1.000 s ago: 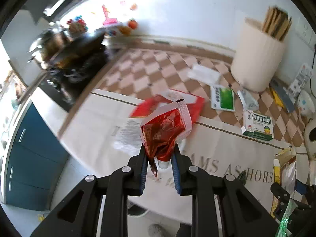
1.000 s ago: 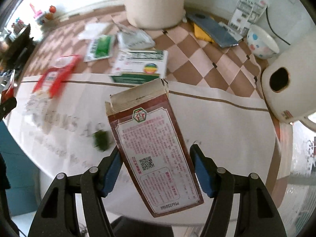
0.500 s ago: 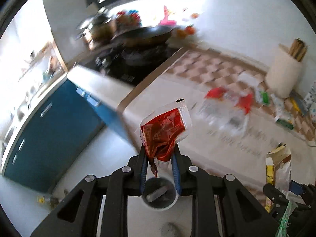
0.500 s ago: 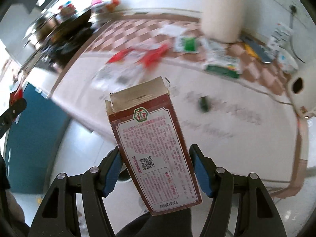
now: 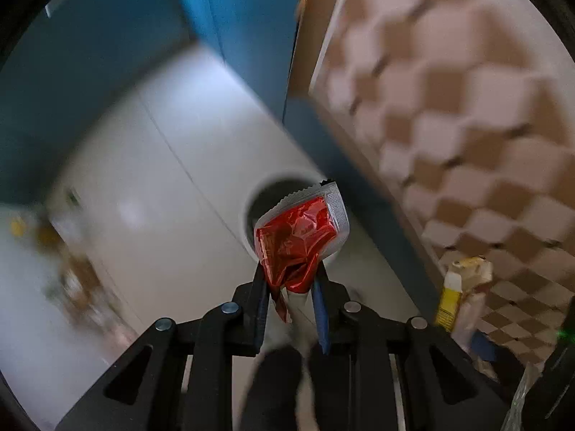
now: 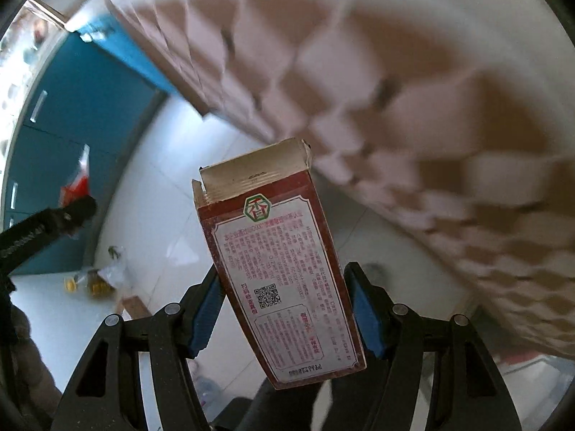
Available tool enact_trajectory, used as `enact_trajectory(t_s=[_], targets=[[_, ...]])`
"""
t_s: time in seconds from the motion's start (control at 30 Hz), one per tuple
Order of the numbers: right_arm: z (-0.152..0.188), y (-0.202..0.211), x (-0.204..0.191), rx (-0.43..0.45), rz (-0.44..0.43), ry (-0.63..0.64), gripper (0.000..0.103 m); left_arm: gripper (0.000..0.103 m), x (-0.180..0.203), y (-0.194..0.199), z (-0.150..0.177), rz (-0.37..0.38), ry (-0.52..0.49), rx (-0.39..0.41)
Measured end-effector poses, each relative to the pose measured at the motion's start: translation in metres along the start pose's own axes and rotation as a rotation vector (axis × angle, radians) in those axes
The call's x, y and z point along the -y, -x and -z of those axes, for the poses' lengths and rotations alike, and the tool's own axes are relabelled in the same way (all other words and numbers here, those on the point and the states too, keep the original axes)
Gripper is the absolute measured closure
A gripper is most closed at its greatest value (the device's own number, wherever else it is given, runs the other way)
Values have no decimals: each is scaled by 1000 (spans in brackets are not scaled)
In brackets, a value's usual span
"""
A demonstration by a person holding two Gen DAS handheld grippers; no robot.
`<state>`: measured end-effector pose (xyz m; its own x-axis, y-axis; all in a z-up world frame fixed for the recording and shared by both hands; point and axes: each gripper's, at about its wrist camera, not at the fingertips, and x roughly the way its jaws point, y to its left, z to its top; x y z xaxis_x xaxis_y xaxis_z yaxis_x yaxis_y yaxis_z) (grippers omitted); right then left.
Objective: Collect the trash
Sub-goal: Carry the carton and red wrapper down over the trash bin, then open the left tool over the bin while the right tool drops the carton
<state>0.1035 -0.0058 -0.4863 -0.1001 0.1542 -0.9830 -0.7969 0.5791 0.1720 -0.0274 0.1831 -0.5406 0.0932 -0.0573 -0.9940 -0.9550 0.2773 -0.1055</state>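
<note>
Two pieces of trash, one per hand, above a pale tiled floor (image 5: pixel 172 186). At left, beside blue cabinets (image 5: pixel 90 72), the left hand-held gripper (image 5: pixel 291 289) is clamped on a crumpled red sachet (image 5: pixel 302 237) with a clear, serrated edge — it hangs directly over the round white bin (image 5: pixel 266 188) on the floor. At right, the right hand-held gripper (image 6: pixel 285 300) is clamped on a dark-red carton (image 6: pixel 276 269), flap torn open, white printed label and QR code facing the camera. The checkered cloth (image 6: pixel 413 107) draped from the desk fills the right side of both views — blurred. Small litter (image 6: pixel 97 280) lies on the floor near the cabinets.
</note>
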Motion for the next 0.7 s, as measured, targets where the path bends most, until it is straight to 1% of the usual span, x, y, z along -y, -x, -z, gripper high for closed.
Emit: enact_trajectory(t_s=[0.07, 0.17, 0.2, 0.23, 0.27, 0.33, 0.43, 0.47, 0.5, 0.6, 0.63, 0.7], targets=[[-1, -46, 1, -39, -22, -21, 35, 84, -12, -55, -3, 62, 32, -90], [-5, -115, 5, -94, -48, -61, 35, 84, -23, -123, -10, 119, 56, -173], [-7, -137, 7, -109, -49, -72, 35, 84, -25, -138, -12, 126, 56, -183], [-7, -151, 9, -115, -48, -77, 35, 84, -27, -156, -14, 142, 62, -200], [-10, -178, 11, -127, -50, -85, 35, 84, -28, -175, -16, 149, 58, -221], [-12, -211, 14, -146, -43, -96, 35, 84, -27, -203, -19, 144, 43, -242], [-18, -257, 16, -173, -38, -107, 35, 83, -30, -229, -24, 140, 20, -277], [-22, -270, 17, -180, -41, -111, 35, 79, -31, -234, -25, 134, 19, -283], [-23, -279, 16, -188, -42, -111, 35, 78, -31, -238, -25, 123, 14, -286], [-28, -302, 17, -200, -45, -100, 35, 74, -34, -243, -27, 127, 19, -284], [-28, -308, 14, -204, -44, -94, 35, 69, -39, -241, -31, 118, 22, -279], [-30, -322, 10, -225, -60, -91, 35, 48, -42, -237, -32, 84, 14, -262]])
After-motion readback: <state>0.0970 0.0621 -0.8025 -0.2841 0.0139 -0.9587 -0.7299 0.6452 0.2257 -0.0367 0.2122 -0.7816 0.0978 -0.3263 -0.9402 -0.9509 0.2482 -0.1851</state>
